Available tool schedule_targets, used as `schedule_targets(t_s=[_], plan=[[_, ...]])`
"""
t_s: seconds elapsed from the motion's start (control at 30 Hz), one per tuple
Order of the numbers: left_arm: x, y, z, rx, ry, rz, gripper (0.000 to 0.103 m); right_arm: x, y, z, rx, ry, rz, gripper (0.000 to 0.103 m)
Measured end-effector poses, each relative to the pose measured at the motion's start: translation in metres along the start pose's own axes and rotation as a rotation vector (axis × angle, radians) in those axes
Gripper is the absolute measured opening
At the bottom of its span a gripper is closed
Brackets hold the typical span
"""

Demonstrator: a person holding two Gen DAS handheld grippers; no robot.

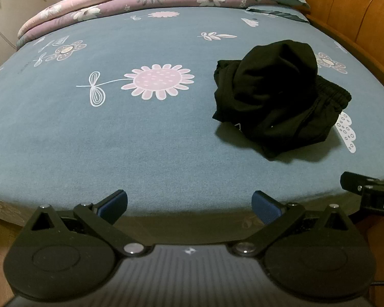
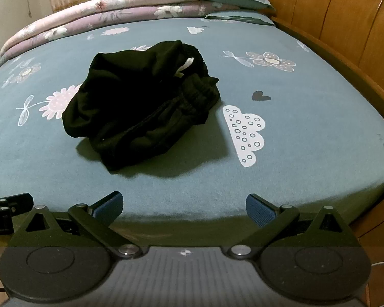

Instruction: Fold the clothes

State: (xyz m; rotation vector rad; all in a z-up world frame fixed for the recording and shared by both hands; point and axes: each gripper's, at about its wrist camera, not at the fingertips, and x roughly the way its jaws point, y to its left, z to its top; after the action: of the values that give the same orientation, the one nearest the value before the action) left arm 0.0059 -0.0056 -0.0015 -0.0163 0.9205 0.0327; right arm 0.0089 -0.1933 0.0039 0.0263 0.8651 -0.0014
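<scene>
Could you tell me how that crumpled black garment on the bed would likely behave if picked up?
The black garment is heaped in soft folds, so it would probably droop and unfurl. Its gathered elastic waistband likely stretches. It looks light.

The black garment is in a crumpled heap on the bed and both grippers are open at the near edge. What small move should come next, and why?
Probably move the right gripper forward to the elastic waistband, which shows on the heap's right side. The black garment is bunched, so it must be spread flat before folding. The left gripper is open and holds nothing.

Crumpled black shorts (image 2: 140,102) on blue bed (image 2: 307,117).
</scene>
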Motion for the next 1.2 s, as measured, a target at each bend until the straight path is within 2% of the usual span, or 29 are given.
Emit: schedule_targets(t_s=[0.03, 1.2], plan=[[0.0, -0.0001, 0.0001, -0.016, 0.0, 0.031, 0.102, 0.0001, -0.0001, -0.0001, -0.001, 0.0, 0.001, 0.103], [0.0044, 0.0054, 0.0028, -0.025, 0.002, 0.026, 0.102, 0.0054, 0.0021, 0.0027, 0.002, 0.005, 0.019, 0.103]])
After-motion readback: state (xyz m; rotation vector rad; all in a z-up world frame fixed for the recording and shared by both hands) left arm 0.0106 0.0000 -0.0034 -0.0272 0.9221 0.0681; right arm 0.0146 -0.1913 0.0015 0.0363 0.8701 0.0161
